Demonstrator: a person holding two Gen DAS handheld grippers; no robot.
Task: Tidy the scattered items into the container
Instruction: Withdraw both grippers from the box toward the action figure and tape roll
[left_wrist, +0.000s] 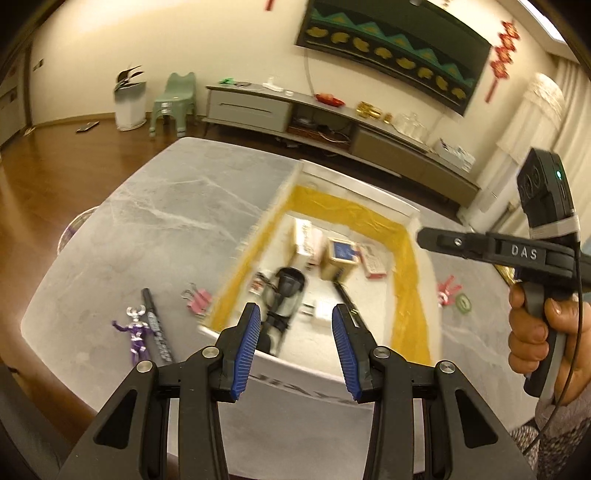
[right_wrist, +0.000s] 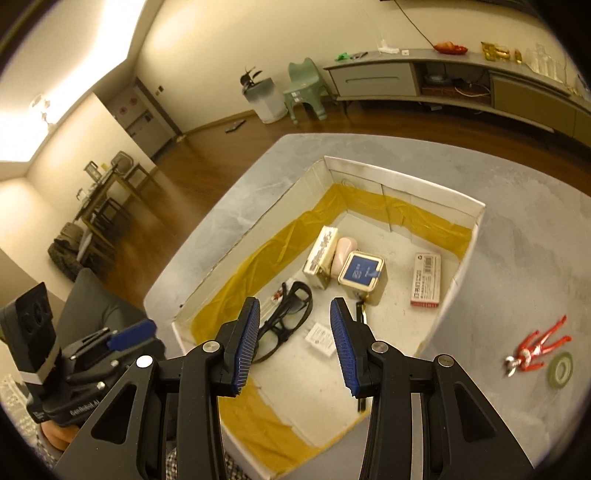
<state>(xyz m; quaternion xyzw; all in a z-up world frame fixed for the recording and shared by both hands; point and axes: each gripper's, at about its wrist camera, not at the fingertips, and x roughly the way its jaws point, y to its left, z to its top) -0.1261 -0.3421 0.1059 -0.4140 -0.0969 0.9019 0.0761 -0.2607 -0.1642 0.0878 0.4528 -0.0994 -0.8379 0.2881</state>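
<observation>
Both grippers, left gripper (left_wrist: 295, 347) and right gripper (right_wrist: 293, 343), hang spread and empty over the box (right_wrist: 458, 284). Thin items outside it, like the red figure (right_wrist: 535, 350) and tape ring (right_wrist: 560, 369), lie flat and may slip from the jaws.

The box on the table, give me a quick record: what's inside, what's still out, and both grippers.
container: white box with yellow tape lining
inside: black glasses, blue-lidded tin, red-edged packet, cream packet
out, left side: purple figure, black marker, pink clips
out, right side: red figure, green tape roll
left gripper: open, empty
right gripper: open, empty
</observation>
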